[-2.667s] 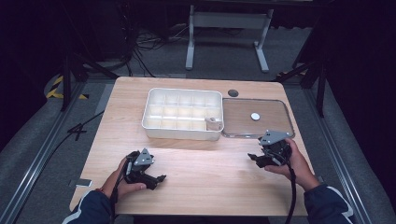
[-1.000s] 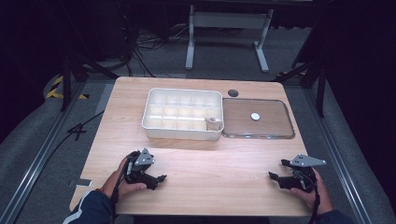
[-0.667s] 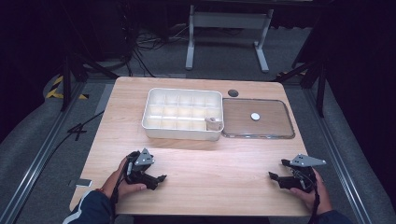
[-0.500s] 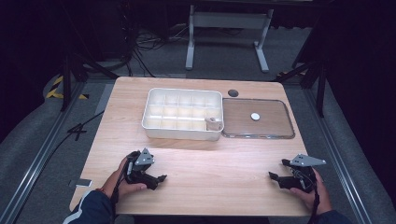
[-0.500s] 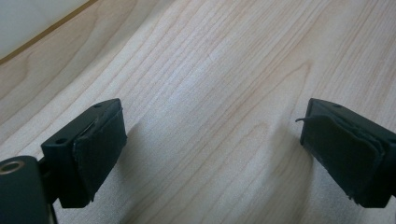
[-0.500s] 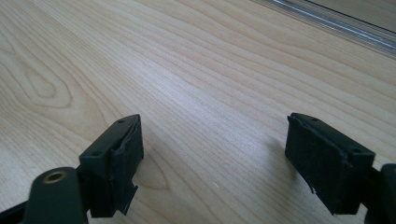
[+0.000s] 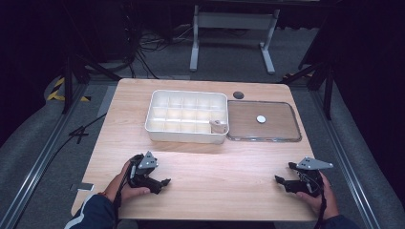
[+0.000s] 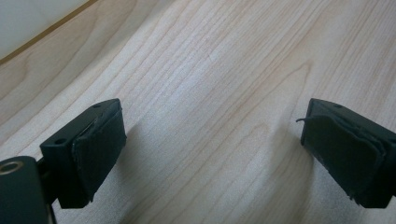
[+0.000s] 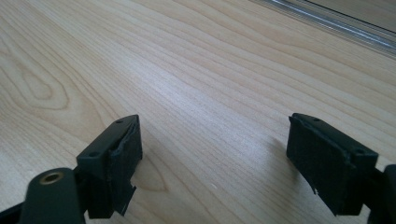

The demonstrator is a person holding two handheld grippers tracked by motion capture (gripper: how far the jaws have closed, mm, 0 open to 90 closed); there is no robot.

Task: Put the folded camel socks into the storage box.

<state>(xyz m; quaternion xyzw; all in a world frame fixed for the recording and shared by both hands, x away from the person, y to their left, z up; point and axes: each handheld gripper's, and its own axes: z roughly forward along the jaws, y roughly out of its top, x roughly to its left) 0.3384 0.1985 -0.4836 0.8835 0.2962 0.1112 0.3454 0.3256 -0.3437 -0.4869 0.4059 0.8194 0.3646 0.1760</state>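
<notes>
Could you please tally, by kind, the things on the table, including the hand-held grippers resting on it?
White compartment tray: 1
Small tan object in the tray's near right compartment: 1
Clear lid lying flat beside the tray: 1
Small white disc on the lid: 1
Hand-held grippers, left hand-held gripper and right hand-held gripper, both open and empty: 2
Total: 6

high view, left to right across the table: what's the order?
Left gripper → white tray → small brown piece in its near right compartment → clear lid → right gripper.
</notes>
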